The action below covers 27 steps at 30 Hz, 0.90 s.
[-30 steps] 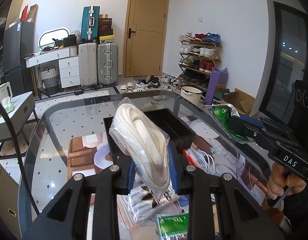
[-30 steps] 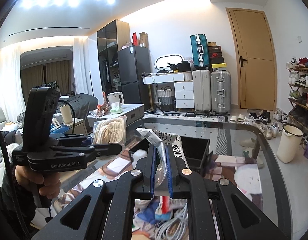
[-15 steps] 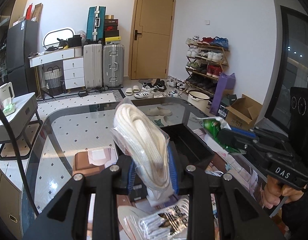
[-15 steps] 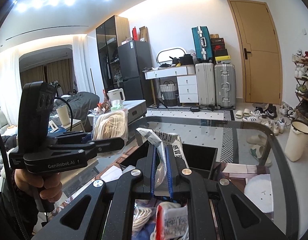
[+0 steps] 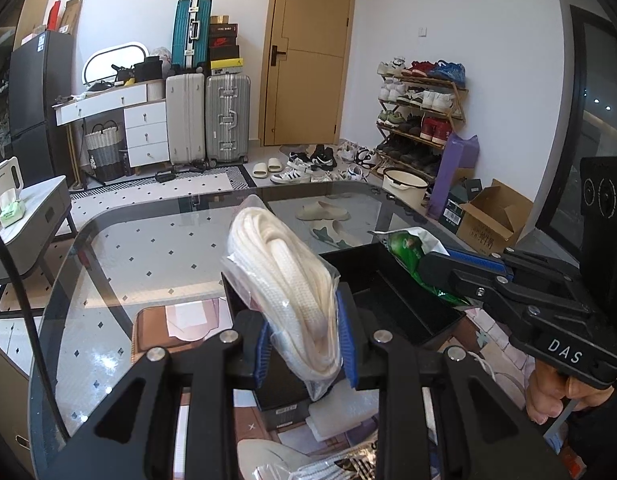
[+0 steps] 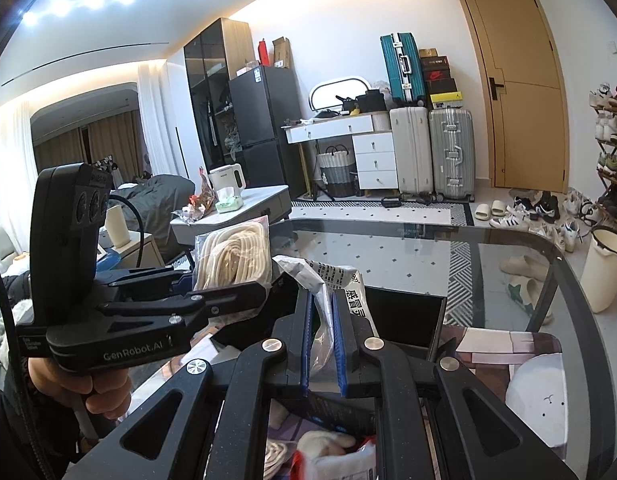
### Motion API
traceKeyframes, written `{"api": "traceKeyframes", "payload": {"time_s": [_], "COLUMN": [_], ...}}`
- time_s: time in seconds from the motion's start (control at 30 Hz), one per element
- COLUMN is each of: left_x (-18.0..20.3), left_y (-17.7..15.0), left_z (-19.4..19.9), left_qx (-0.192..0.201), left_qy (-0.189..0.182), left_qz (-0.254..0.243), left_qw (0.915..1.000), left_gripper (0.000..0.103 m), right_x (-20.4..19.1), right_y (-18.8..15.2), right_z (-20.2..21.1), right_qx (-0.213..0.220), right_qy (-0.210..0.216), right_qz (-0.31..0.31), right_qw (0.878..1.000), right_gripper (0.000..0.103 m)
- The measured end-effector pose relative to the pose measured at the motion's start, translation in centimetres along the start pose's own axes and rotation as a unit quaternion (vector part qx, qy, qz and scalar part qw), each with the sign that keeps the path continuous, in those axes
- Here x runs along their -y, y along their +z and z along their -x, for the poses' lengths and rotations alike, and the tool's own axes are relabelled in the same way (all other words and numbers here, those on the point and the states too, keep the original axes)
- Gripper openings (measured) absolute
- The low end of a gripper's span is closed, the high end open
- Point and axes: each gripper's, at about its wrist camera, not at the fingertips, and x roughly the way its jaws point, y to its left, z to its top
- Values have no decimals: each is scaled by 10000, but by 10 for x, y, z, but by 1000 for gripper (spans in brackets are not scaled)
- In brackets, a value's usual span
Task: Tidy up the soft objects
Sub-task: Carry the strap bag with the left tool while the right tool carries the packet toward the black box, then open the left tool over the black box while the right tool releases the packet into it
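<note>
Glass table [image 5: 156, 264] up front, with a white dotted floor seen through it.

Left gripper [image 5: 304, 344] clenched tight on a clear bag of cream cord [image 5: 286, 280], blue pads squeezing both sides. Bag tilted up and away, held above the table. Same bag [image 6: 234, 256] seen side-on from the right wrist camera, just past the left gripper [image 6: 228, 292].

Right gripper [image 6: 322, 344] pinched shut on a thin printed packet [image 6: 328, 284]. Green side of that packet [image 5: 412, 252] sticking out of the right gripper [image 5: 432, 266] in the left wrist view. Both held things up in the air, right by a black box [image 5: 392, 300] on the table. Black box [image 6: 404, 316] open at the top, just behind the packet.

More soft things down low under the grippers: a red and white bundle [image 6: 332, 456].

Farther off: silver suitcase [image 5: 227, 118], teal suitcase [image 5: 191, 32], yellow-brown door [image 5: 308, 56], shoe rack [image 5: 420, 108], slippers [image 5: 267, 168] on the floor, cardboard box [image 5: 492, 216], white kettle [image 6: 227, 178].
</note>
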Motion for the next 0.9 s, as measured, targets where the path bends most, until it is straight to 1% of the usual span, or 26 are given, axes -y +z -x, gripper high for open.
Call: {"api": "traceKeyframes", "payload": {"time_s": [0.3,0.7,0.9], "left_x": [6,12,15], "left_y": [-4,-10,-11], "left_z": [-20,-39,-41], "left_qx": [-223,-543,-596], "left_qy": [-61,-172,-300], "left_qz": [-120,-216,-244], "left_qw": [9997,9981,9975], "left_gripper": [27,28,31], "right_x": [-3,6,14], "right_y": [-6,-11,-13], "right_z": [-18,-38,-48], "right_qx": [-199,-491,-670], "right_qy": [-308,-362,-400], "right_qz": [103,216,158], "right_qw": [9993,9979,9968], "right_gripper": [10,10,10]}}
